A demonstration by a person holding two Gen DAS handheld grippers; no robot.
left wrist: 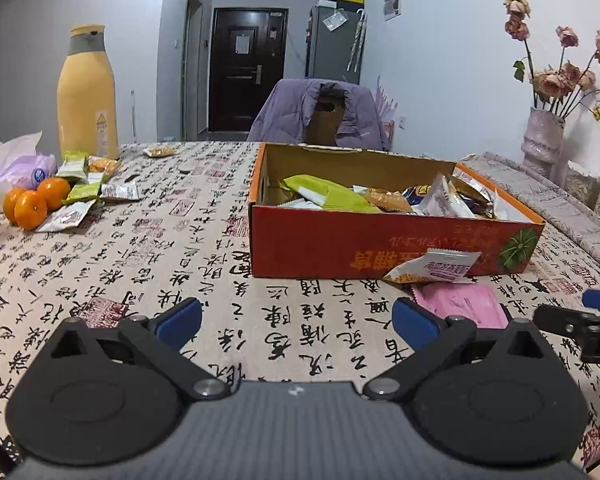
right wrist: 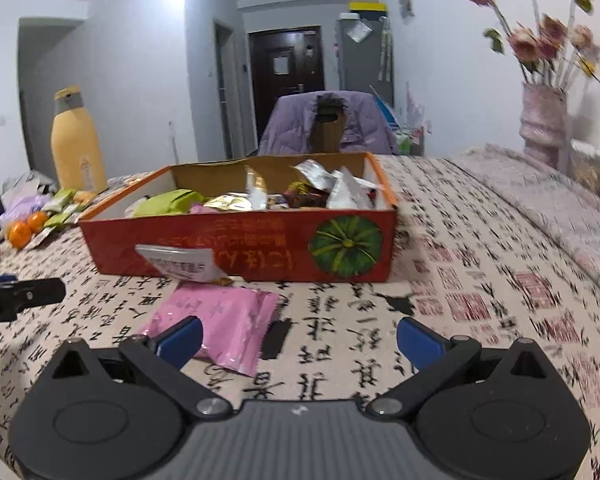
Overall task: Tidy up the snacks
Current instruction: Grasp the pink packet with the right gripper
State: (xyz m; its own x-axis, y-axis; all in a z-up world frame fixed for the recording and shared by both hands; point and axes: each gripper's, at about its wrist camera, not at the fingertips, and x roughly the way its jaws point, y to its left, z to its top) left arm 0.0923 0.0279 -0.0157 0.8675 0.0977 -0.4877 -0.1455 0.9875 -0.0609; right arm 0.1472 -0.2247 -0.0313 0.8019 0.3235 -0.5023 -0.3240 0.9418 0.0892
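Observation:
An orange cardboard box (left wrist: 340,248) (right wrist: 260,248) holding several snack packets stands on the table. A white snack packet (left wrist: 436,267) (right wrist: 180,264) leans against its front wall, and a pink packet (left wrist: 460,305) (right wrist: 224,320) lies flat just in front. More packets (left wrist: 84,190) lie at the far left beside three oranges (left wrist: 34,202). My left gripper (left wrist: 296,322) is open over bare tablecloth, left of the pink packet. My right gripper (right wrist: 298,338) is open, its left finger just over the pink packet's near edge. Each gripper's fingertip shows in the other's view.
A tall yellow bottle (left wrist: 87,92) stands at the back left, with tissues and a plastic bag beside it. A vase of dried flowers (left wrist: 544,140) stands at the right. A chair with a purple jacket (left wrist: 316,112) is behind the table.

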